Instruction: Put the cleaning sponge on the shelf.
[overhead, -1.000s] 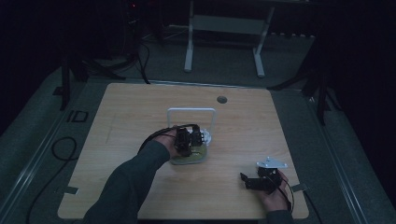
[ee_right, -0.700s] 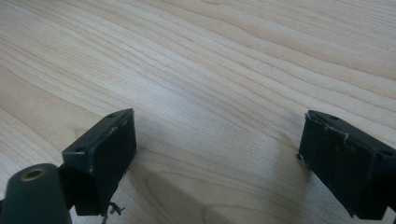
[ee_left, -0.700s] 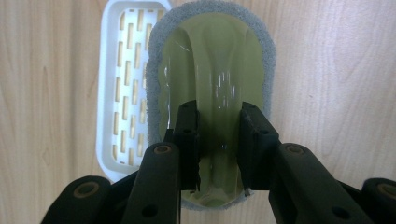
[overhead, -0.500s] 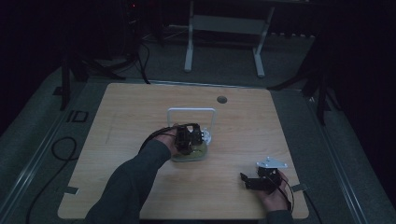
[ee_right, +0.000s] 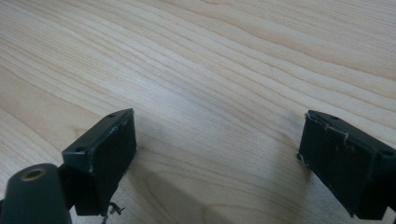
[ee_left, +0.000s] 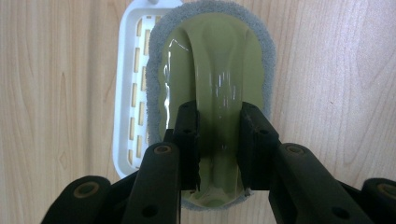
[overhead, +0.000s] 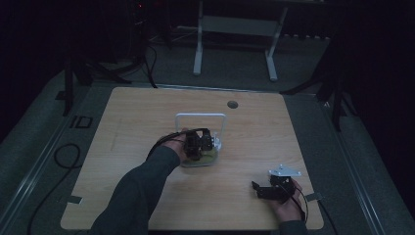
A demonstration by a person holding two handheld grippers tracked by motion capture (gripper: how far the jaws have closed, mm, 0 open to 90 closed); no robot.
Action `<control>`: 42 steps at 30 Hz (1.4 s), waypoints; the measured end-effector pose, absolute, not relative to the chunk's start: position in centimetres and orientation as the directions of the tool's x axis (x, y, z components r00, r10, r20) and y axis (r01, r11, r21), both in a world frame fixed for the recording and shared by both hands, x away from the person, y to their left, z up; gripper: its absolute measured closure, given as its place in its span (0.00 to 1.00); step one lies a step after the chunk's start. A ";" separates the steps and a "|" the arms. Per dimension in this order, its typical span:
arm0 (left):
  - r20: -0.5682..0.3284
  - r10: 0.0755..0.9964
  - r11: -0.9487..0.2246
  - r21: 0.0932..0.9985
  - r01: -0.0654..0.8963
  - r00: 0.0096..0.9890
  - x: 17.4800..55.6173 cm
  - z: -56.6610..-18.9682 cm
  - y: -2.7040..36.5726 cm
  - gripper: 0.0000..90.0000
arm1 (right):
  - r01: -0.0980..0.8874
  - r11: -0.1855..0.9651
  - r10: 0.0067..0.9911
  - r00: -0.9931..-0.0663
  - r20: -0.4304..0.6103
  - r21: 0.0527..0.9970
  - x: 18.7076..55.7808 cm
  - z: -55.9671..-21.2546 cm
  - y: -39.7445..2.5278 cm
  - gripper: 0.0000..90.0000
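Observation:
An olive-green scrubber (ee_left: 210, 60) with a grey pad (ee_left: 154, 88) around its edge lies over a white slotted tray (ee_left: 125, 93). My left gripper (ee_left: 218, 116) is shut on the scrubber's raised middle ridge, one jaw on each side. From the high view the left gripper (overhead: 203, 143) sits at the table's middle, over the scrubber (overhead: 208, 157), just in front of the tray's tall white loop (overhead: 200, 116). Near the front right edge my right gripper (overhead: 259, 190) rests low and open; nothing but bare wood lies between its jaws (ee_right: 219, 140).
The wooden table (overhead: 137, 122) has a round cable hole (overhead: 232, 104) at the back. Dark floor with cables (overhead: 63, 156) surrounds it, and a white stand (overhead: 235, 29) is behind. A tape patch (overhead: 74, 199) marks the front left corner.

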State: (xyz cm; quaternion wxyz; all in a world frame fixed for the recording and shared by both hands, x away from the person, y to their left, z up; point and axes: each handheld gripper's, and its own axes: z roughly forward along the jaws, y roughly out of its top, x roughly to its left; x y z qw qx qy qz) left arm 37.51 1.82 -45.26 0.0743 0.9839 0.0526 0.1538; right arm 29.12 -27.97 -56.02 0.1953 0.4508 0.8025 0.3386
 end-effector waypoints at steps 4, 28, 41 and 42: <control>0.307 0.120 -0.985 0.159 0.073 0.944 37.5 -45.2 1.7 0.80 | 0.591 0.365 0.856 -0.518 -0.008 0.719 29.1 -56.0 -28.0 0.12; 0.388 0.118 -0.987 0.146 0.065 0.914 38.0 -45.0 1.3 0.80 | 0.593 0.362 0.857 -0.516 -0.005 0.719 29.1 -56.0 -27.9 0.12; 0.416 0.093 -0.991 0.127 0.043 0.905 38.3 -45.5 1.1 0.80 | 0.593 0.364 0.856 -0.517 -0.007 0.719 29.1 -56.0 -28.0 0.12; 0.421 0.095 -0.991 0.128 0.045 0.902 38.3 -45.6 1.1 0.80 | 0.593 0.364 0.856 -0.517 -0.007 0.719 29.1 -56.0 -28.0 0.12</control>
